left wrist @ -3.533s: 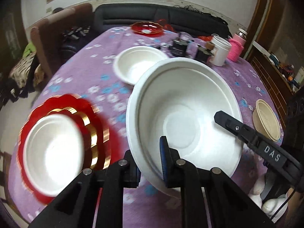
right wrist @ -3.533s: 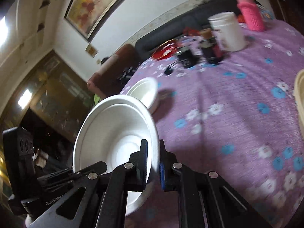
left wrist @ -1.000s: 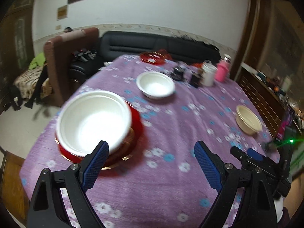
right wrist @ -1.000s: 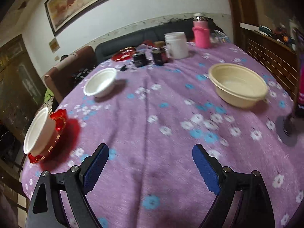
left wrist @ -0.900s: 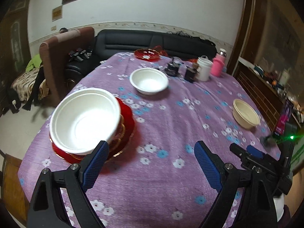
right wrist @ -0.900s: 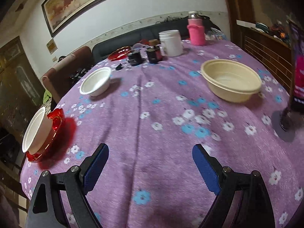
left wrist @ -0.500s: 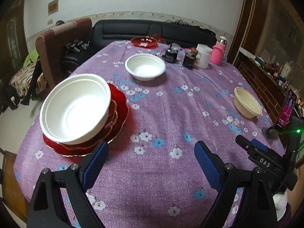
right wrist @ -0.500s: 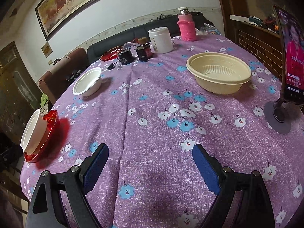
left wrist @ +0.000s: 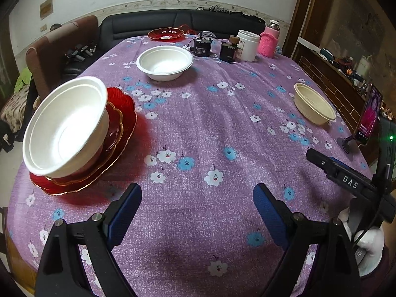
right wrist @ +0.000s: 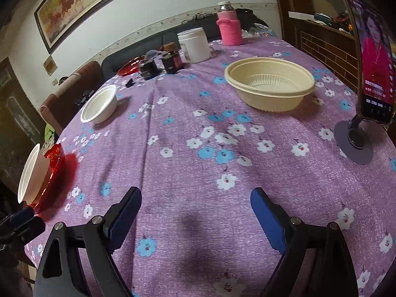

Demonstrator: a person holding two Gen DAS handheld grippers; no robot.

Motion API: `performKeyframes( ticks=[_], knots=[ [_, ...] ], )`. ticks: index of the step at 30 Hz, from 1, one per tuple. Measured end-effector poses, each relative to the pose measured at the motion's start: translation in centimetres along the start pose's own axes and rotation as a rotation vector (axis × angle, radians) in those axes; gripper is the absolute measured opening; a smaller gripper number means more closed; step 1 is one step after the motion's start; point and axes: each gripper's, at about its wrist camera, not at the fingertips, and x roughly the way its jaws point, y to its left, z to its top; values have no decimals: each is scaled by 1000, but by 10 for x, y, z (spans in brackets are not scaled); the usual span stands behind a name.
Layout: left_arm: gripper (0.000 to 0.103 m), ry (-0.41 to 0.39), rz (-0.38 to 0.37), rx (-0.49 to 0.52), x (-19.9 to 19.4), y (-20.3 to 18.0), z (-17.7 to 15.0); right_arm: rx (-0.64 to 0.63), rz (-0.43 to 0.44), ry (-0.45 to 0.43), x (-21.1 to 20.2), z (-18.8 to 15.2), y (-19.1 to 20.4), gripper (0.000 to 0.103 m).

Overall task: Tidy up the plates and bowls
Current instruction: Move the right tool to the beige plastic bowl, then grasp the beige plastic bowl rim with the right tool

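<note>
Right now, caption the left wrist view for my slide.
Open left tool faces large white bowl stacked on red plates.

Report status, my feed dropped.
Left gripper and right gripper open, empty. White bowls stacked on red plates. Nothing in the way.

**Room around the desk**

White walls with a patterned border strip (left wrist: 173, 1). Framed painting (right wrist: 84, 7) hangs high. Black sofa (left wrist: 183, 22) behind the desk (left wrist: 222, 123), brown armchair (left wrist: 57, 49) beside it. Dark wood door frame (left wrist: 299, 12) and low wooden cabinet (left wrist: 329, 74) on the opposite side. Pale floor (left wrist: 10, 156).
</note>
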Motion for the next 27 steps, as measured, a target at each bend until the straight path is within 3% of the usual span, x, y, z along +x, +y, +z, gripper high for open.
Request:
performKeyframes(
  ticks=[5, 13, 18, 23, 25, 27],
  knots=[
    [91, 2, -11, -25, 1, 8, 0, 96, -62, -25, -3, 14, -23, 92],
    [91, -9, -22, -29, -1, 10, 0, 307, -230, -129, 4, 65, -64, 92],
    [91, 0, -16, -21, 1, 8, -1, 357, -315, -119, 30, 89, -80, 92],
    [91, 6, -7, -27, 5, 10, -1, 456, -308, -85, 50, 106, -100, 92],
    [91, 7, -5, -31, 6, 10, -1, 464, -304, -79, 57, 113, -105, 76],
    [91, 7, -7, -35, 6, 10, -1, 463, -266, -51, 64, 116, -108, 30]
  ],
)
